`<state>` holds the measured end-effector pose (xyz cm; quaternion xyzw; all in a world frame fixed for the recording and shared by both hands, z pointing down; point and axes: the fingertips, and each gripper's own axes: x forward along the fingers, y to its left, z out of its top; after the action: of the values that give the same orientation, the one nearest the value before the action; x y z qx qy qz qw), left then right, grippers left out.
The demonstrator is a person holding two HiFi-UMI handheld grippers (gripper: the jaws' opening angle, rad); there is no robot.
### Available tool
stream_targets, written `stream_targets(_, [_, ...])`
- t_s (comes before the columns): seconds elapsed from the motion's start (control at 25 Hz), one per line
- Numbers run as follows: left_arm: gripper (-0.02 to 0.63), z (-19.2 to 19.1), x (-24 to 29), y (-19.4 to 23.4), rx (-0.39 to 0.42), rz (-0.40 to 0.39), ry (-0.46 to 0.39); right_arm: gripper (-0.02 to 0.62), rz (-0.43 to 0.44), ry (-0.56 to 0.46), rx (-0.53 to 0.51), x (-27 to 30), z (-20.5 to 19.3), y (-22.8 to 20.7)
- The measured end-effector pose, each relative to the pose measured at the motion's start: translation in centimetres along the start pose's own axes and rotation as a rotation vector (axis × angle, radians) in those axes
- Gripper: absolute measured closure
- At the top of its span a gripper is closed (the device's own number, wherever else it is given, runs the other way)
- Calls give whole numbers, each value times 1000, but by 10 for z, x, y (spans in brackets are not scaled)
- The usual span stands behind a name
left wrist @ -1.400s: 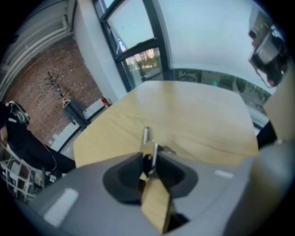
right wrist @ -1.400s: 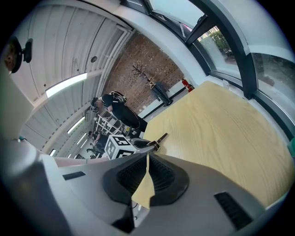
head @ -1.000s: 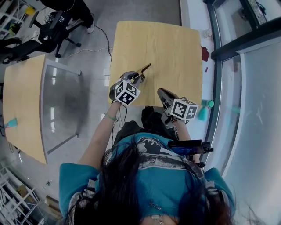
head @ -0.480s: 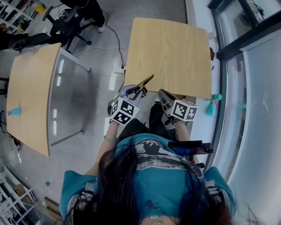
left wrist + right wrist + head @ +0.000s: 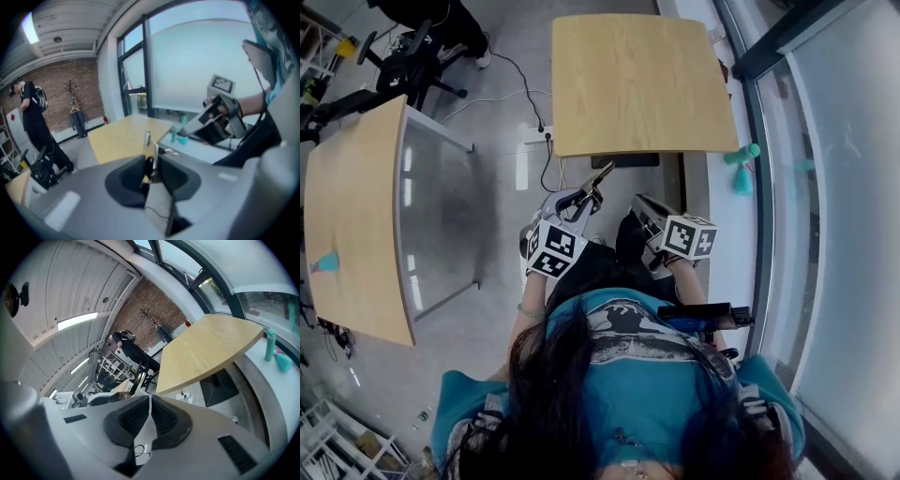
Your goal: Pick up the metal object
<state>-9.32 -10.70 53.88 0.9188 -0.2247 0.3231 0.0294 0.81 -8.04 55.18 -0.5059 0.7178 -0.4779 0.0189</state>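
Observation:
The metal object [image 5: 600,175] is a slim brass-and-steel piece. It sticks out forward from my left gripper [image 5: 586,195], which is shut on it and holds it in the air over the floor, short of the wooden table [image 5: 637,84]. In the left gripper view the object [image 5: 149,149] stands upright between the closed pads. My right gripper [image 5: 641,203] hovers beside it to the right, shut with nothing in it; its pads [image 5: 159,414] meet. From the right gripper view the object [image 5: 136,381] shows off to the left.
A second wooden table with a glass panel [image 5: 352,206] stands at the left. A teal bottle [image 5: 741,173] sits on the sill by the window at the right. A person in black [image 5: 33,117] and an office chair [image 5: 394,66] are at the far left.
I have backed away from the wooden table. The left gripper, still shut on the metal object, has come off the tabletop and now hangs over the floor. The right gripper stays beside it.

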Motion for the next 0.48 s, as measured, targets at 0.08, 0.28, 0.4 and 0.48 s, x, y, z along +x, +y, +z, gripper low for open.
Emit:
stream_targets(0.08, [522,-2,0,-11,3,-18,-5,571,-14,-4,1,-10,-7,-1])
stream_targets(0.28, [522,6,-1,-22,0,-52,-29,571,-42,-8,9,-21,-7,-3])
stream_targets(0.4, [522,9,-5,-50,17,-38,-34,571,-22,-13,3,-44,-17,-10])
stream_targets(0.48, [522,10,-11,-65,24,-26,-36,571,-11,-15,-1,-58,-25,-10])
